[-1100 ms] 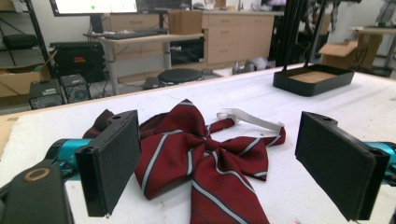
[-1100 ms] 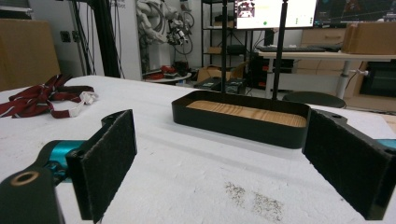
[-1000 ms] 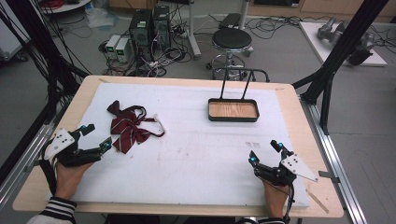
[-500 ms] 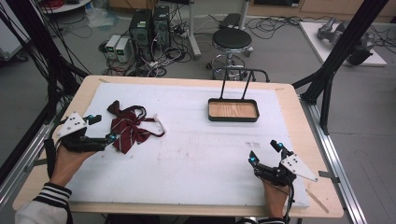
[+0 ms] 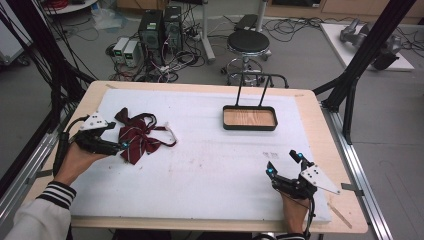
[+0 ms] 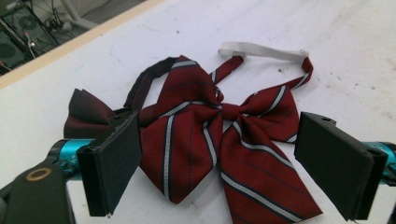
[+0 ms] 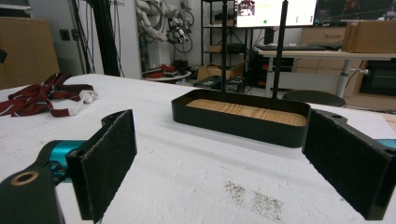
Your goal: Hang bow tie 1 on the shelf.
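Straddling bow tie [image 6: 219, 140] with left gripper [image 6: 219, 163] jaws apart, right gripper [image 5: 285, 167] jaws apart facing tray [image 7: 240, 116], nothing between.

The left gripper [image 5: 112, 145] sits at the tabletop's [image 5: 210, 170] left edge, held low and level, jaws spread wide apart. The right gripper [image 5: 285, 165] rests near the tabletop's front right corner, jaws also wide open, the hand [image 5: 292, 212] behind it.

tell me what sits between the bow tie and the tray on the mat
Nothing: in the high view the stretch of white mat between the striped bow tie and the black tray is bare, apart from faint smudges.
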A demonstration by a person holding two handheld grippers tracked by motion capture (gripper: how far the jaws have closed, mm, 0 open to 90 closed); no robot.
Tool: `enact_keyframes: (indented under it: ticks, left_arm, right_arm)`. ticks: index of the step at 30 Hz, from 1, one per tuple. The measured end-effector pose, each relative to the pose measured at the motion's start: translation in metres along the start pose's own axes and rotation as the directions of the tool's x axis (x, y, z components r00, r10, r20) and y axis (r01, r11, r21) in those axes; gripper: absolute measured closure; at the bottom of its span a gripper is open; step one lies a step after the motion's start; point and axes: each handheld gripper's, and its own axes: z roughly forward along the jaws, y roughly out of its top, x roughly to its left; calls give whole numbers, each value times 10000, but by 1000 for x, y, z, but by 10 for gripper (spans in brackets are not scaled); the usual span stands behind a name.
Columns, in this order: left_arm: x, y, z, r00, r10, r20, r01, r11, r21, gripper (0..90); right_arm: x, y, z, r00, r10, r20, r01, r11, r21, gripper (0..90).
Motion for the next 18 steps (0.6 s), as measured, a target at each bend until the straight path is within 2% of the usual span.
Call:
enact_keyframes:
  ticks: [1, 2, 3, 4, 9, 11, 15, 18]
  left_arm:
    - [0, 0, 0, 10000, 0, 0, 0, 10000, 0, 157]
    - [2, 1, 5, 10000, 58, -44, -56, 9990, 452, 157]
    - [2, 1, 5, 10000, 58, -44, -56, 9990, 452, 157]
    - [5, 2, 10, 10000, 61, -53, -56, 9969, 780, 157]
    - [9, 3, 19, 9999, 7, -108, 5, 9944, 1059, 157]
    - [10, 1, 28, 10000, 36, -43, -29, 9898, 1421, 157]
    - [12, 0, 35, 10000, 62, -35, -55, 9862, 1653, 157]
    - [15, 1, 41, 10000, -56, -81, 70, 9819, 1890, 157]
  right_arm:
    - [0, 0, 0, 10000, 0, 0, 0, 10000, 0, 93]
    - [0, 0, 0, 10000, -9, 2, 9, 10000, -10, 93]
    - [0, 0, 0, 10000, -9, 2, 9, 10000, -10, 93]
    - [0, 0, 0, 10000, 37, 29, -37, 10000, 19, 92]
    - [0, 0, 0, 10000, 6, 27, -6, 10000, 9, 93]
    - [0, 0, 0, 10000, -5, 28, 5, 10000, 10, 92]
    - [0, 0, 0, 10000, 6, 40, -6, 10000, 13, 93]
    - [0, 0, 0, 10000, -1, 55, 1, 10000, 6, 93]
